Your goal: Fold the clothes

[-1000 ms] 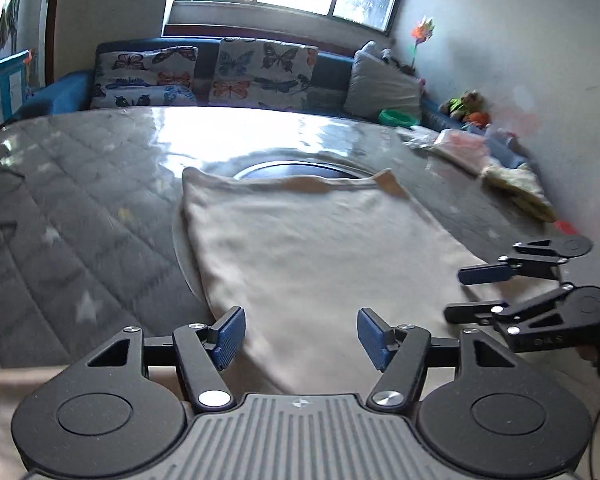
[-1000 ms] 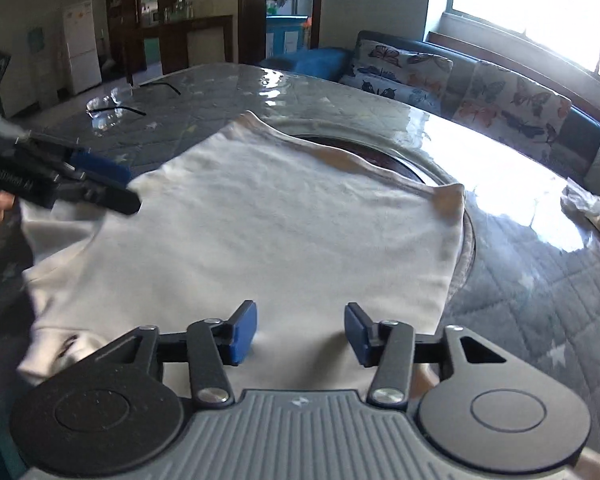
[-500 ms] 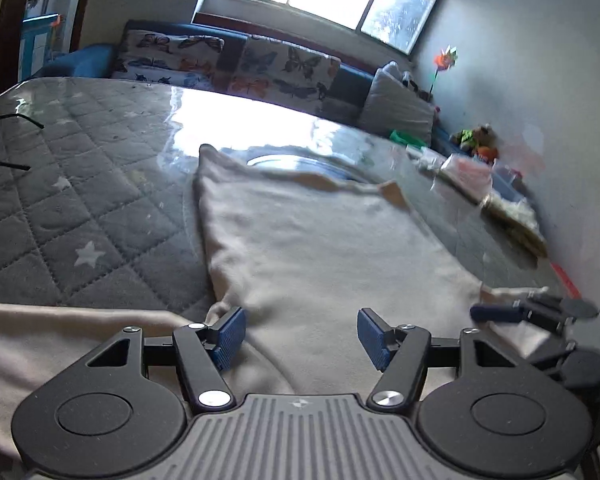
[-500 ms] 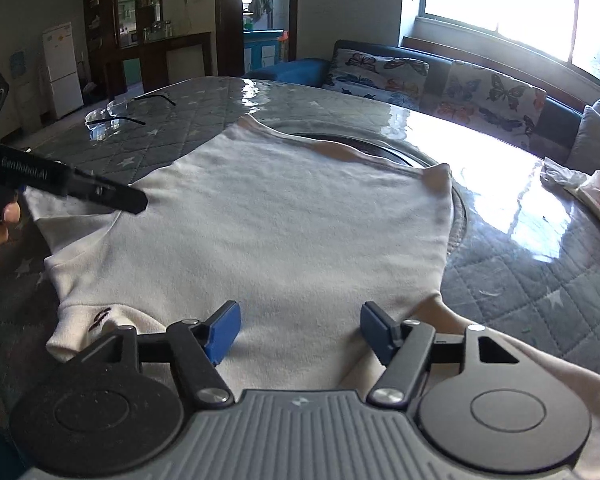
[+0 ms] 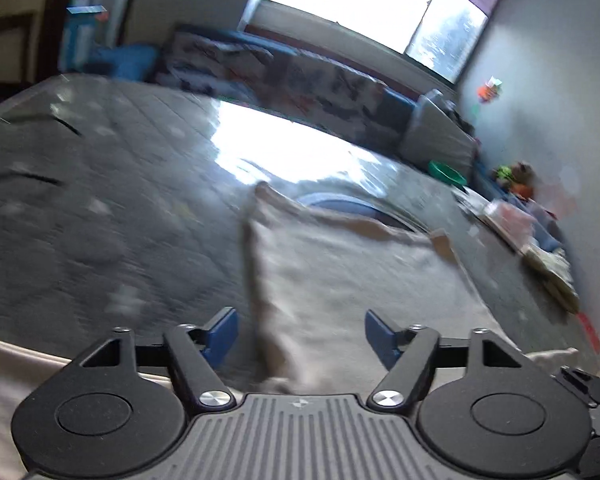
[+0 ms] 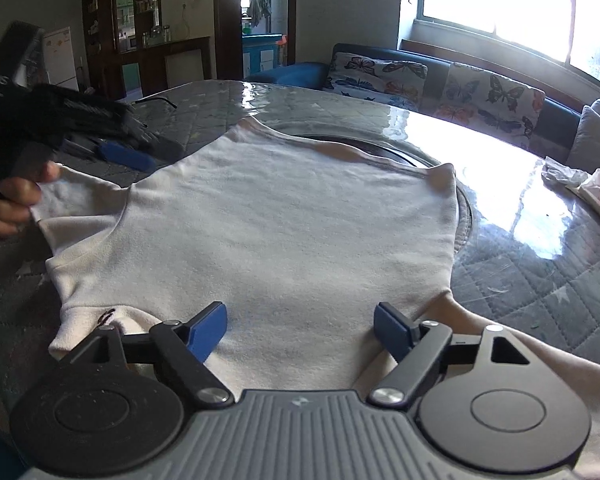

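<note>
A cream T-shirt (image 6: pixel 292 232) lies spread flat on the quilted grey table, neck end towards me. It also shows, blurred, in the left wrist view (image 5: pixel 360 280). My right gripper (image 6: pixel 300 326) is open and empty, low over the shirt near its collar. My left gripper (image 5: pixel 300 334) is open and empty, above the shirt's left side edge. In the right wrist view the left gripper (image 6: pixel 128 156) hovers over the left sleeve (image 6: pixel 76 196), held by a hand.
The table (image 6: pixel 540 280) has a shiny cover and a round inset (image 6: pixel 380 148) under the shirt's hem. Eyeglasses (image 5: pixel 24 176) lie at far left. Folded cloths (image 5: pixel 548 264) lie at the right edge. A sofa (image 6: pixel 440 80) stands behind.
The left gripper has swung left and tilted, its view now blurred, toward the left sleeve. The right gripper has pulled back slightly toward the collar and stays open.
</note>
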A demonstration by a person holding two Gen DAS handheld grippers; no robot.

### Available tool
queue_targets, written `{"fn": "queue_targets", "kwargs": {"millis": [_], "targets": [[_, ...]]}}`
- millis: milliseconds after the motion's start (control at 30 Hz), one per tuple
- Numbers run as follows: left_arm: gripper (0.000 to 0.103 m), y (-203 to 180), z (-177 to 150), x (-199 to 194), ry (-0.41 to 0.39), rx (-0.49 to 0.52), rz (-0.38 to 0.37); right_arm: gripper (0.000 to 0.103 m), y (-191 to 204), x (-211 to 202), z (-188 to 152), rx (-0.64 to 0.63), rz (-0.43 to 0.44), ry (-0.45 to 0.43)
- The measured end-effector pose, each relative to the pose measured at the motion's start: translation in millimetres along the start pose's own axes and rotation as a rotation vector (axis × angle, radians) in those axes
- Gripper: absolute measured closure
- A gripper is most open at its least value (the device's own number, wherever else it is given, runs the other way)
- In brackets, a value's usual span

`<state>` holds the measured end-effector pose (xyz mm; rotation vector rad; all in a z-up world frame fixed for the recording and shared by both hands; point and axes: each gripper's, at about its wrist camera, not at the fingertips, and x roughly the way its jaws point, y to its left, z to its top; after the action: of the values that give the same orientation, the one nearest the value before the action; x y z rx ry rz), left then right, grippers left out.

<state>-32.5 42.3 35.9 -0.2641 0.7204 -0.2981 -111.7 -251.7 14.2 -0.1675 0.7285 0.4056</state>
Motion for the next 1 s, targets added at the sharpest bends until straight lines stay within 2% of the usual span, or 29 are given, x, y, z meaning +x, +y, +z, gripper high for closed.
{"fn": "queue_targets", "kwargs": {"millis": [100, 200, 300, 400, 667, 800, 900, 1000], "targets": [[0.025, 19, -5, -30, -0.056, 0.025, 0.085, 0.018, 3, -1, 0, -0.006, -0.005, -0.002], [0.025, 40, -16, -57, -0.097, 0.042, 0.206, 0.018, 8, -4, 3, -0.020, -0.009, -0.012], [0.023, 62, -28, -76, -0.108, 0.025, 0.309, 0.017, 21, -7, 9, -0.052, 0.016, -0.031], [0.022, 80, -38, -85, -0.094, 0.000, 0.376, 0.015, 41, -5, 17, -0.101, 0.061, -0.046], [0.021, 94, -50, -85, -0.071, -0.034, 0.405, 0.014, 89, 14, 26, -0.237, 0.125, -0.040], [0.022, 99, -53, -82, -0.058, -0.046, 0.402, 0.013, 94, 19, 21, -0.238, 0.129, -0.019], [0.031, 103, -58, -83, -0.072, -0.040, 0.416, 0.013, 91, 18, 19, -0.207, 0.132, -0.011], [0.054, 105, -58, -84, -0.087, -0.028, 0.436, 0.012, 89, 17, 17, -0.188, 0.133, -0.008]]}}
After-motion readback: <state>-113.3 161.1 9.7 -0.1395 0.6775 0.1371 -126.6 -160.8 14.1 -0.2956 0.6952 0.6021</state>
